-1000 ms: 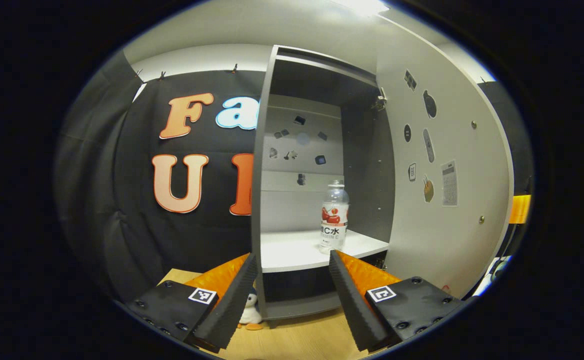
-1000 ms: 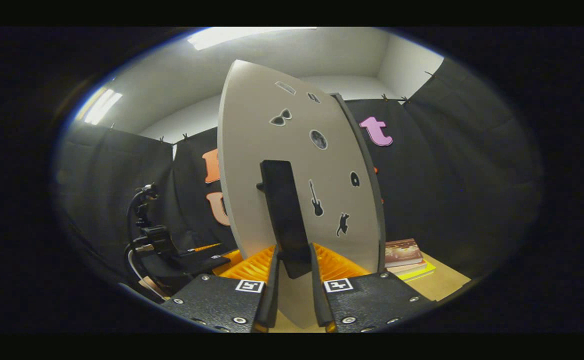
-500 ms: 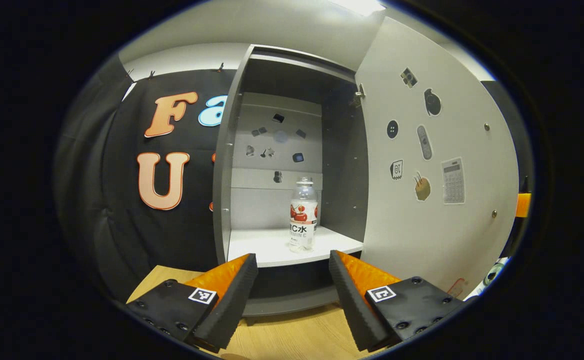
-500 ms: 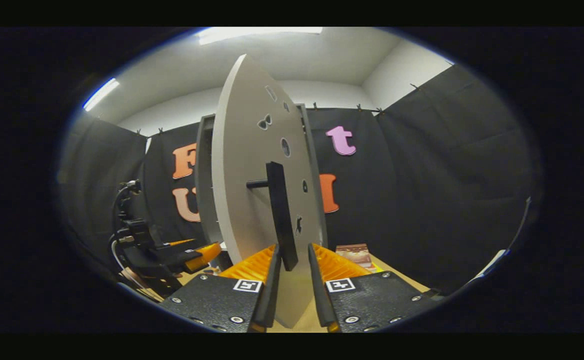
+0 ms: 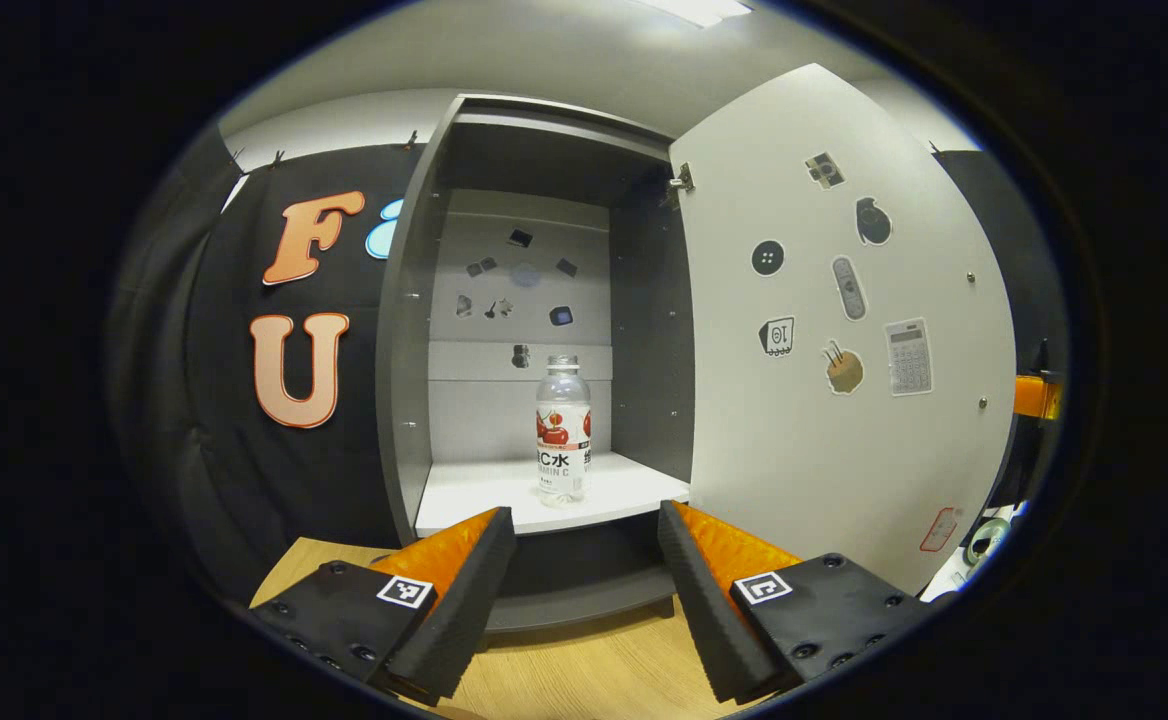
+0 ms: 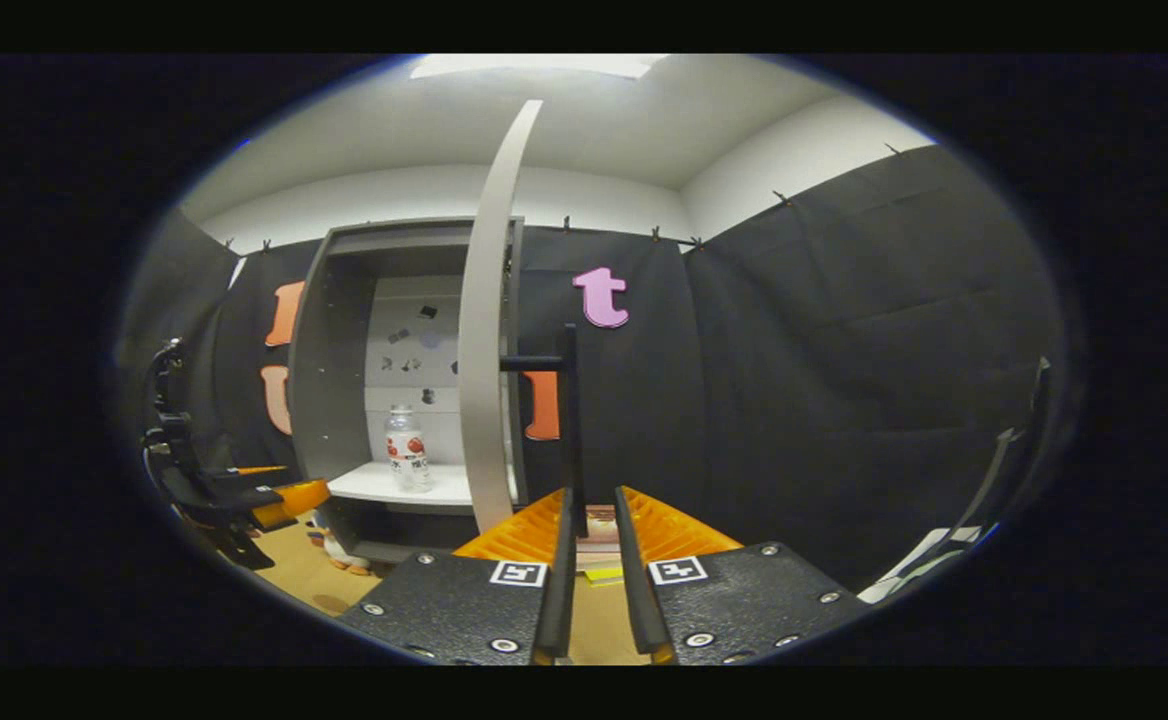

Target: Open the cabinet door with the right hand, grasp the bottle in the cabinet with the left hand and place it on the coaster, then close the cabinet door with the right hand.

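Black-cloth booth, wooden tabletop (image 5: 584,670). Cabinet door (image 5: 834,340) swung wide at 3 o'clock; right gripper (image 6: 589,520) nearly closed around its black handle (image 6: 570,430), contact unclear. Left gripper (image 5: 584,550) spread wide, empty. Water bottle (image 5: 563,430) upright on white shelf (image 5: 474,490), 12 o'clock. Looks light, thin slick plastic: grip mid-label, gently

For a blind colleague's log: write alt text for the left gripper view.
A clear bottle stands upright on the white shelf of an open grey cabinet. Its sticker-covered door swings right. The left gripper is open, fingers framing the bottle from a distance.
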{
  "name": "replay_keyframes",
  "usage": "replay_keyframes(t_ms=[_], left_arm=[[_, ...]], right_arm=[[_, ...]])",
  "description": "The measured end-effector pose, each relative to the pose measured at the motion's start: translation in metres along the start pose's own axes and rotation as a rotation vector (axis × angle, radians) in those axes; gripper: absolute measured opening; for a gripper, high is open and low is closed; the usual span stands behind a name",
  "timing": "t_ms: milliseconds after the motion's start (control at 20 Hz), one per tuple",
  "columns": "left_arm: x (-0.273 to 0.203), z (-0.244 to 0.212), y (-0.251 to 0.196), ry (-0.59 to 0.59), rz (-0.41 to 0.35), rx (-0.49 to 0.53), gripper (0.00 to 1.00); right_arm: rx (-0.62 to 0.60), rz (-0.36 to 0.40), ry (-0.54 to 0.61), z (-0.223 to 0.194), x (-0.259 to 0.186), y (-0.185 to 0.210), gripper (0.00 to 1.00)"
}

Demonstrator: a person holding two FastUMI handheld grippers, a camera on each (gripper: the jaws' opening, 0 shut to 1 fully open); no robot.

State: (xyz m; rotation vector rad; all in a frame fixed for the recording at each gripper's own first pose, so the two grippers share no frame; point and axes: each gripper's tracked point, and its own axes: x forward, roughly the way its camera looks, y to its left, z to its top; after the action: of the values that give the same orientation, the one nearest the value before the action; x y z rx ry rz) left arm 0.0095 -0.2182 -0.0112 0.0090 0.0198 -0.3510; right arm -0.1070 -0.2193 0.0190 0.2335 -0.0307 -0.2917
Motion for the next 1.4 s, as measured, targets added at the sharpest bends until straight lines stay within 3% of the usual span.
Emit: replay_keyframes(t_ms=[50,100,150,200,250,300,450,500,650,800,900,950,1000,1100,1400], left_arm=[[0.002,-0.001,0.0,0.0,-0.002,0.003,0.94],[0.003,-0.001,-0.001,0.001,-0.005,0.004,0.94],[0.005,-0.002,-0.002,0.004,-0.01,0.005,0.94],[0.008,-0.002,-0.003,0.008,-0.016,0.005,0.94],[0.011,-0.001,-0.004,0.007,-0.022,0.004,0.94],[0.015,0.001,-0.006,0.004,-0.028,0.003,0.94],[0.031,0.0,-0.006,0.0,-0.048,0.008,0.94],[0.036,0.0,-0.006,0.0,-0.054,0.011,0.94],[0.052,-0.003,-0.004,0.001,-0.068,0.007,0.94],[0.068,-0.008,0.002,0.007,-0.076,-0.006,0.94],[0.082,-0.009,0.006,0.004,-0.077,-0.004,0.94],[0.088,-0.009,0.01,0.0,-0.073,0.002,0.94],[0.095,-0.009,0.014,-0.006,-0.069,0.006,0.94],[0.108,-0.009,0.019,-0.015,-0.075,0.009,0.94],[0.149,-0.008,0.033,-0.044,-0.097,0.021,0.94]], right_arm=[[0.013,0.006,-0.004,0.0,-0.001,-0.001,0.33],[0.015,0.001,-0.011,-0.001,-0.001,-0.003,0.23],[0.016,-0.008,-0.009,-0.001,-0.001,-0.005,0.34],[0.021,-0.012,-0.001,-0.002,-0.001,-0.005,0.23],[0.021,-0.021,0.007,-0.003,-0.001,-0.007,0.27],[0.016,-0.038,0.013,-0.005,-0.001,-0.01,0.2],[0.04,-0.096,0.022,-0.005,-0.009,-0.011,0.4],[0.065,-0.103,0.024,-0.005,-0.012,-0.01,0.38],[0.106,-0.129,0.043,-0.007,-0.021,-0.012,0.53],[0.05,-0.18,0.028,-0.005,-0.031,-0.007,0.59],[0.012,-0.203,0.029,-0.003,-0.038,-0.003,0.69],[0.01,-0.192,0.027,0.001,-0.043,0.008,0.79],[0.014,-0.182,0.022,0.004,-0.046,0.018,0.77],[0.003,-0.17,0.012,0.006,-0.049,0.038,0.85],[-0.057,-0.131,-0.001,-0.001,-0.038,0.102,0.88]])
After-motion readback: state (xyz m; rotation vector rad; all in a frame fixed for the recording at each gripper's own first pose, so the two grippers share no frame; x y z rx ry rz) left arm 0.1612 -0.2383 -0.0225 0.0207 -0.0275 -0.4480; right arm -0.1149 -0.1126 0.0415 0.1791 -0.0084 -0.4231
